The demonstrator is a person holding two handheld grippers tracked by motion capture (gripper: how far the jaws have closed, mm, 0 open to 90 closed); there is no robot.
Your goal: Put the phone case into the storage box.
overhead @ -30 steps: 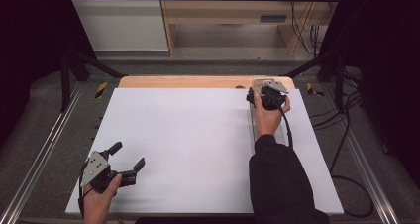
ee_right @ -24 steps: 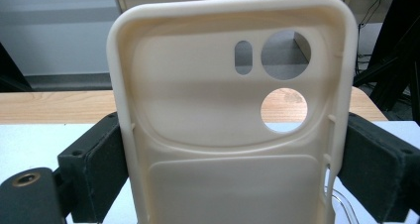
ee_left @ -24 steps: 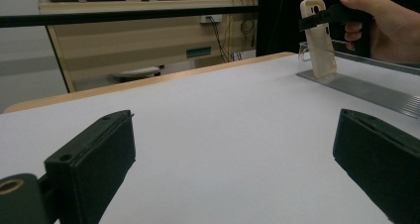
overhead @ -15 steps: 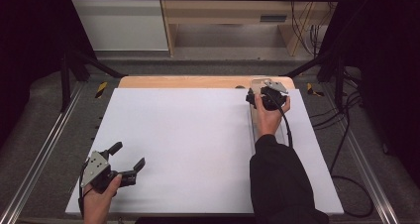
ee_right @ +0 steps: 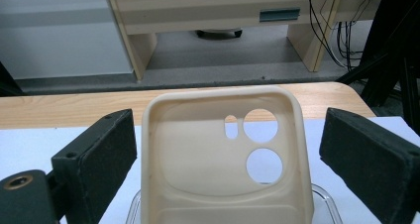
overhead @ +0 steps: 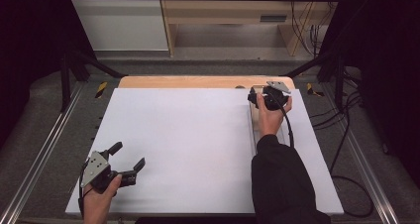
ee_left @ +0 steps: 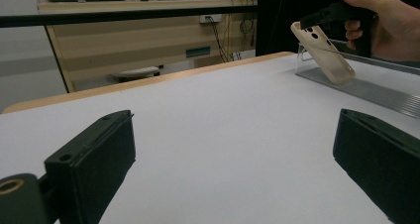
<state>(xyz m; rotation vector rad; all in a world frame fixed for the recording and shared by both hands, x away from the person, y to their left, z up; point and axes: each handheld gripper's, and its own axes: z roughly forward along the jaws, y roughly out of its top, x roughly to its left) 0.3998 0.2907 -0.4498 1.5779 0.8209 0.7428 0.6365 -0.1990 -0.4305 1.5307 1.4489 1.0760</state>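
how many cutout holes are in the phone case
3, in the phone case standing between the right claw's open jaws: a small slot, a round hole beside it, and another round hole below. Its lower part is out of frame.

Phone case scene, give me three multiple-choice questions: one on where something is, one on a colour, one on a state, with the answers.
1. Where does the phone case stand?
A. on the clear stand at the table's far right
B. beside the left tongs
C. on the floor

2. What colour is the case?
A. black
B. cream
C. red

3. How are the right tongs?
A. shut on the case
B. open, one jaw on either side of the case
C. lying on the table

Answers: 1 A, the left gripper view shows it leaning on the stand. 2 B, it is pale cream in both gripper views. 3 B, gaps show between both jaws and the case.
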